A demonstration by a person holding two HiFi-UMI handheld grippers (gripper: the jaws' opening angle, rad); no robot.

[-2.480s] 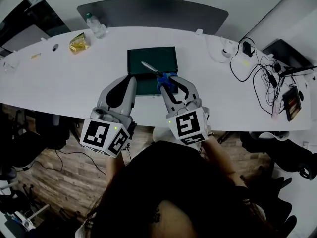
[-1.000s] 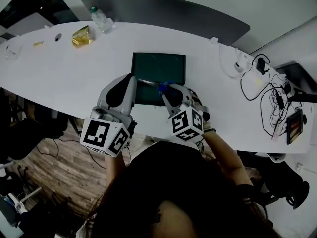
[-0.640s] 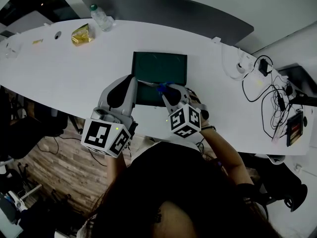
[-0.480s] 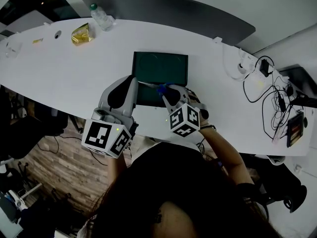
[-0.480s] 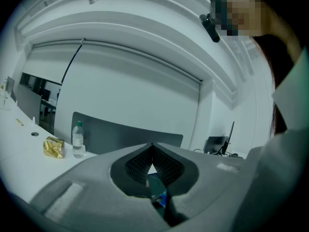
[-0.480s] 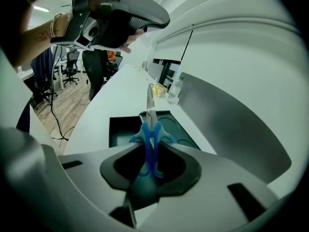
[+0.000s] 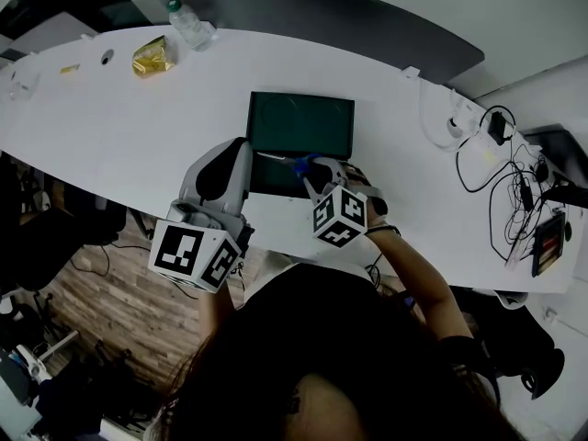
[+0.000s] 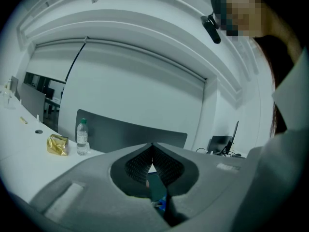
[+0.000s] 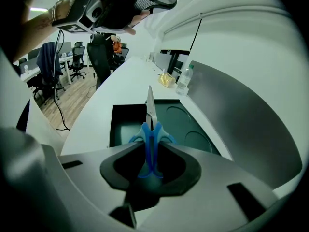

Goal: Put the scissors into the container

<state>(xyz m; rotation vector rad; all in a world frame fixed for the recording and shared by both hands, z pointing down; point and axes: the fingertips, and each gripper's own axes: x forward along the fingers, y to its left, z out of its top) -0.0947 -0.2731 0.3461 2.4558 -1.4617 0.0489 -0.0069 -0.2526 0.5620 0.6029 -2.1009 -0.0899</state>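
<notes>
A pair of scissors (image 7: 292,162) with blue handles and steel blades is clamped by its handles in my right gripper (image 7: 310,166), which is shut on them. The blades point out over the near edge of the dark green container (image 7: 303,122), a shallow tray on the white table. In the right gripper view the scissors (image 9: 150,127) stand on edge between the jaws, above the container (image 9: 181,120). My left gripper (image 7: 241,152) hovers at the container's near left corner, shut and holding nothing; in its own view the left gripper (image 8: 152,146) shows its pads meeting.
A water bottle (image 7: 190,28) and a yellow packet (image 7: 152,59) lie at the far left of the white table (image 7: 129,136). Cables and chargers (image 7: 501,154) crowd the right end. A dark curved panel (image 7: 322,12) runs along the far edge.
The right gripper has edged a little closer to the container's near edge, still holding the scissors. The left gripper has hardly moved.
</notes>
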